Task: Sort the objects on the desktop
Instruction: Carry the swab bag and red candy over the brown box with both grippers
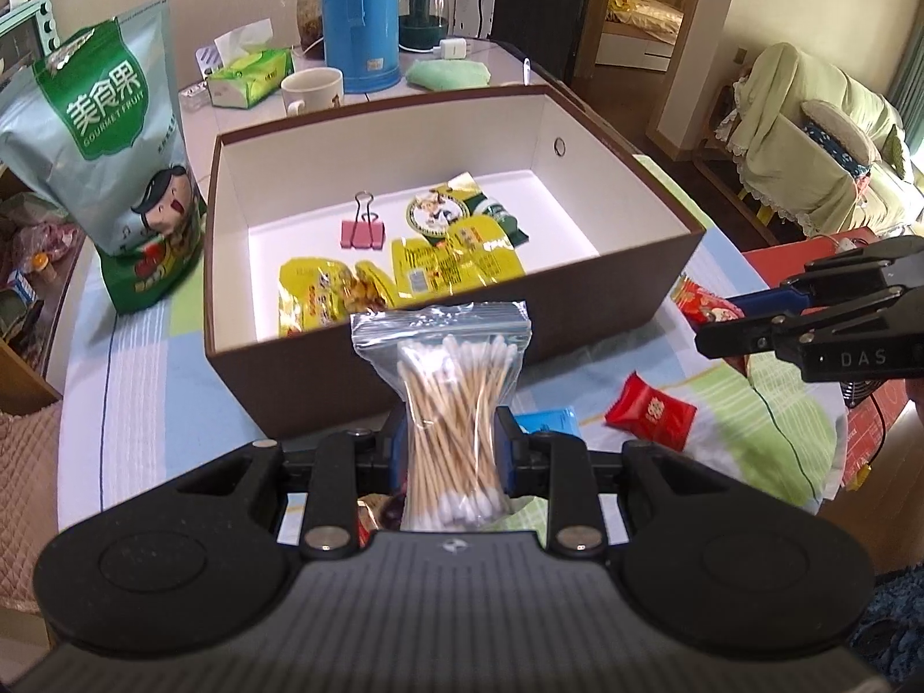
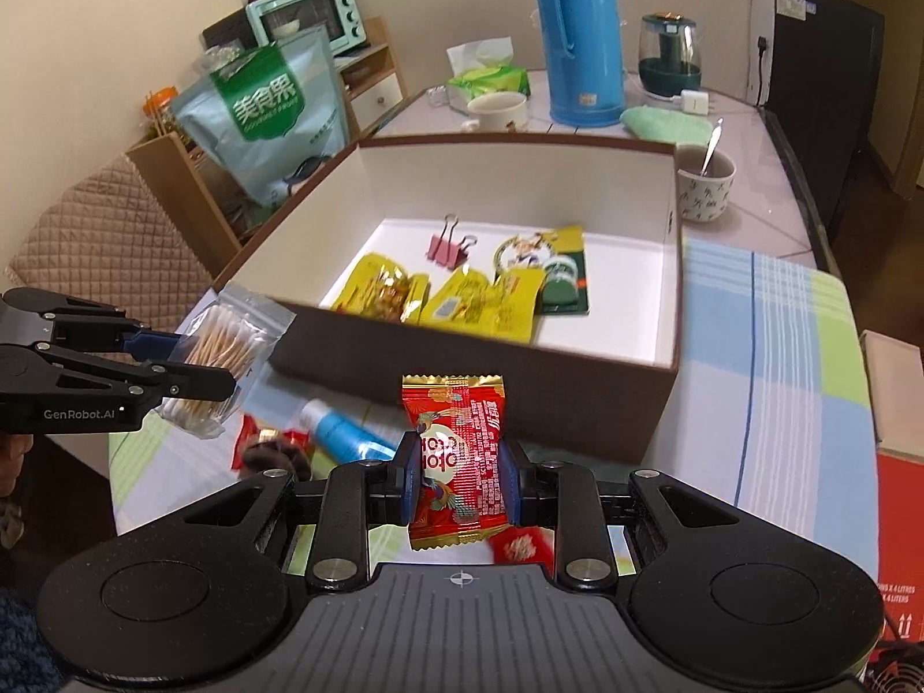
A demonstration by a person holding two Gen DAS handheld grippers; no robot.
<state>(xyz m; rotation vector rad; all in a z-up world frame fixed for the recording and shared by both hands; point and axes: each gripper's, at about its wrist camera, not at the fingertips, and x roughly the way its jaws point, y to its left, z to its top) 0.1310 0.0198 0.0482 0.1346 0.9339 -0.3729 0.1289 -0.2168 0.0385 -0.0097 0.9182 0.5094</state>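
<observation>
My left gripper (image 1: pixel 451 444) is shut on a clear zip bag of cotton swabs (image 1: pixel 453 404), held upright just before the near wall of the brown box (image 1: pixel 612 300). My right gripper (image 2: pixel 460 476) is shut on a red snack packet (image 2: pixel 456 450), also in front of the box (image 2: pixel 577 404). Inside the box lie a pink binder clip (image 1: pixel 362 231), yellow snack packets (image 1: pixel 439 265) and a green-and-yellow packet (image 1: pixel 462 202). In the right wrist view the left gripper (image 2: pixel 196 364) holds the swab bag (image 2: pixel 231 346) at the left. The right gripper (image 1: pixel 716 323) shows at the right edge of the left wrist view.
On the striped cloth lie a red candy packet (image 1: pixel 649 413), a blue packet (image 1: pixel 548 418), a blue tube (image 2: pixel 346 433) and a red wrapped sweet (image 2: pixel 271 444). A large green snack bag (image 1: pixel 110 173), blue thermos (image 1: pixel 358 11), tissues (image 1: pixel 251 75) and mugs (image 2: pixel 704 182) stand around the box.
</observation>
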